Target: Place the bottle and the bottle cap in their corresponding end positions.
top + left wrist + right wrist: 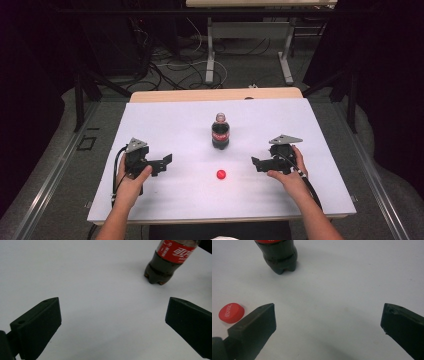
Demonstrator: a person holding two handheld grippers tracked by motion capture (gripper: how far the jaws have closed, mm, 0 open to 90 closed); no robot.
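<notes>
Both hands rest low on the white tabletop (165,115), each holding a tool. Left tool (162,165) and right tool (259,164) are both released, jaws spread wide with nothing between them. Between the two lies the red cap (221,174), loose, well apart from either. Behind it the cola bottle (220,131) stands upright, uncapped.

Uncapped bottle (220,132) stands upright behind red cap (221,174)

- Left gripper (161,163): held low in the person's left hand (131,184), fingers (37,326) spread wide.
- Right gripper (260,164): gripped by the right hand (290,175), fingers (253,327) spread wide, pointing inward.
</notes>
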